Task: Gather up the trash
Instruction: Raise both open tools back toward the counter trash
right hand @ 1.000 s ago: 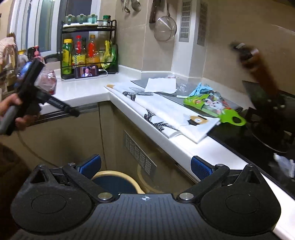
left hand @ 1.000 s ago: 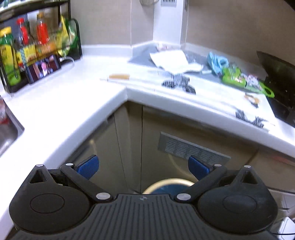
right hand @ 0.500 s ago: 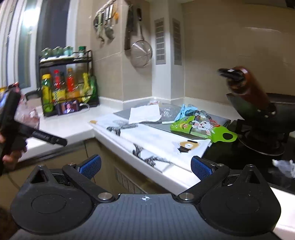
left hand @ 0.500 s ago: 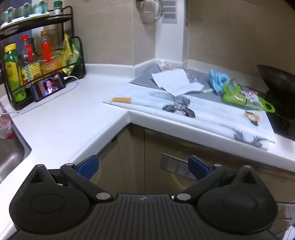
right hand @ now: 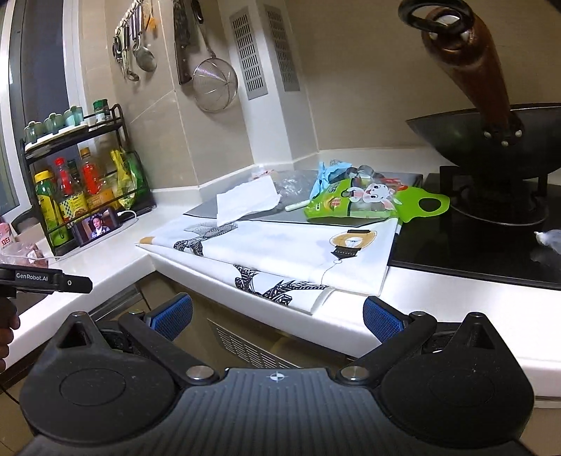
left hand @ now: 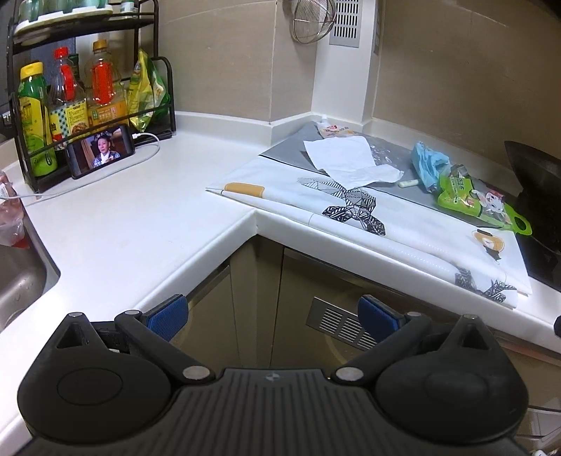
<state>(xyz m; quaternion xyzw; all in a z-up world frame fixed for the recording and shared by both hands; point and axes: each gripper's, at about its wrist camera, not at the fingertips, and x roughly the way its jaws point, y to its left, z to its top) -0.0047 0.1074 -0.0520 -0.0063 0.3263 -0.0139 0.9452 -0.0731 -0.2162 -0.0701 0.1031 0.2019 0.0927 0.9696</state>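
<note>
Both the left gripper (left hand: 271, 312) and the right gripper (right hand: 277, 315) hang spread wide and empty before the white L-shaped countertop (left hand: 140, 224). The trash lies toward its back edge past the inner corner: a crumpled white paper sheet (left hand: 345, 158), a scrunched blue wrapper (left hand: 429, 165) and a green cartoon-printed snack bag (right hand: 354, 201) beside the black stove (right hand: 473, 245).

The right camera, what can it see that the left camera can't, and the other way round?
Only the right view shows the wok's wooden handle, the hanging utensils, the knife and the left gripper's black body with a hand holding it.

Only the left view shows the sink.

Both show the white paper, the green wrapper, the blue trash, the printed cloth, the phone, the bottle rack and the strainer. Each shows its own open gripper, left and right.
</note>
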